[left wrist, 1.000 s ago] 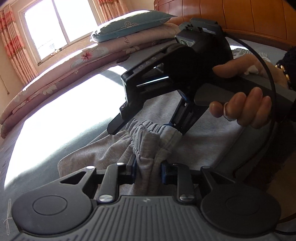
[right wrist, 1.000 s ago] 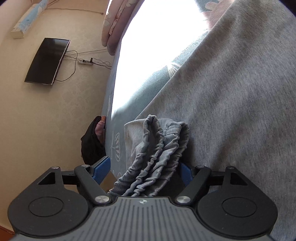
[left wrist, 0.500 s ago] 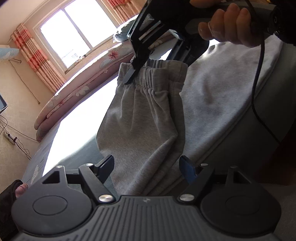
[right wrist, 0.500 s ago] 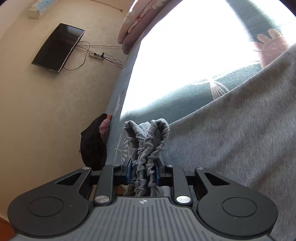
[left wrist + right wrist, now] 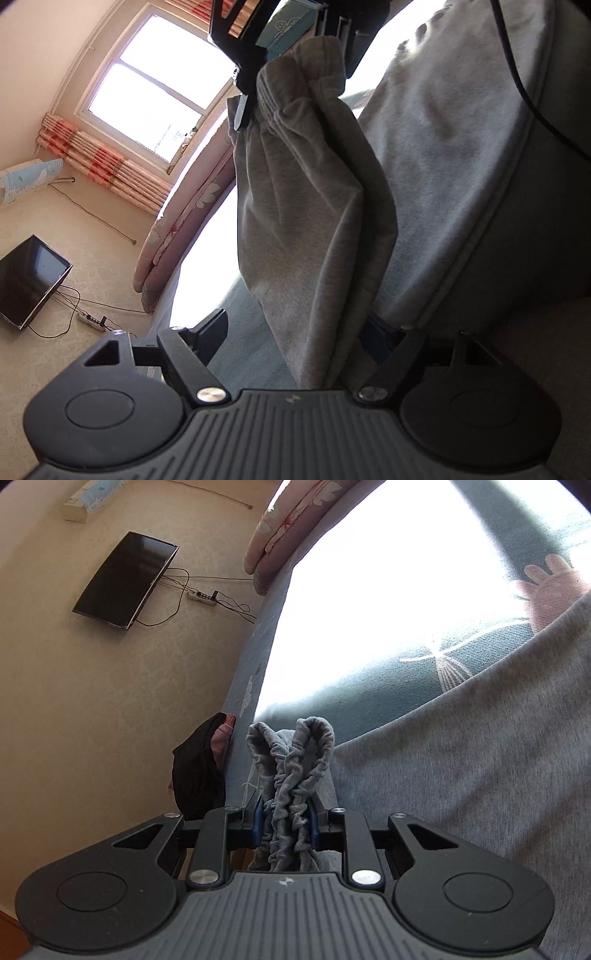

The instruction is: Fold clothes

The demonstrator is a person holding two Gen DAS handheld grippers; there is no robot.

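While right tongs (image 5: 284, 830) pinch the grey trousers' waistband (image 5: 291, 753) | left tongs (image 5: 295, 332) gape wide, gripping nothing.

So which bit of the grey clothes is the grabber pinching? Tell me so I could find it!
Start at the big bed with the blue-green sheet, where the grey clothes lie. At their near edge, the right gripper is clamped on a scrunched-up elastic waistband. It is the only wrinkly, ruffled part, poking up in two loops, while the rest of the cloth is smooth.
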